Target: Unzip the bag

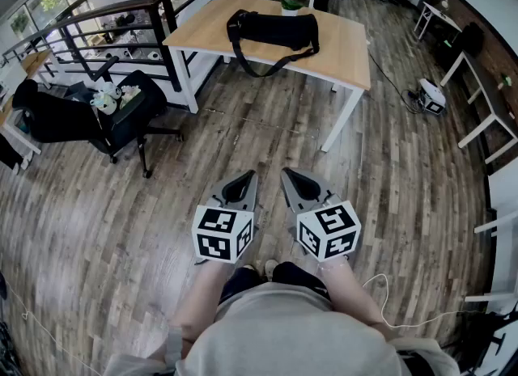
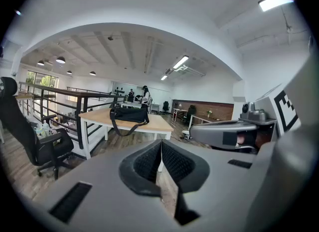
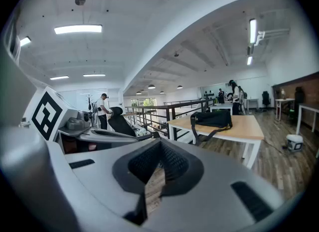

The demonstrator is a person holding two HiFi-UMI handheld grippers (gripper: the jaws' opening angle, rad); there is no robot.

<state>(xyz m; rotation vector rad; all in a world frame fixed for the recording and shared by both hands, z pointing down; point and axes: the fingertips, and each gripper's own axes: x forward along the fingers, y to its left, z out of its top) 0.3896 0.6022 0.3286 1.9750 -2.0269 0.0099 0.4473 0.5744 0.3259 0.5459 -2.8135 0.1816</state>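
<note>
1. Holding the left gripper [image 2: 160, 146] out front, jaws pressed together, nothing between.
2. Same on the right gripper [image 3: 158, 146], just beside it: pinched tight, empty.
3. Spotting the black bag [image 1: 273, 29] well ahead of both claws, lying on the wooden table [image 1: 350, 57], strap drooping over the near edge.
4. Looks zipped shut, though too distant to be sure.

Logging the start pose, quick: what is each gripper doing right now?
Left gripper: closed, holding nothing.
Right gripper: closed, holding nothing.
</note>
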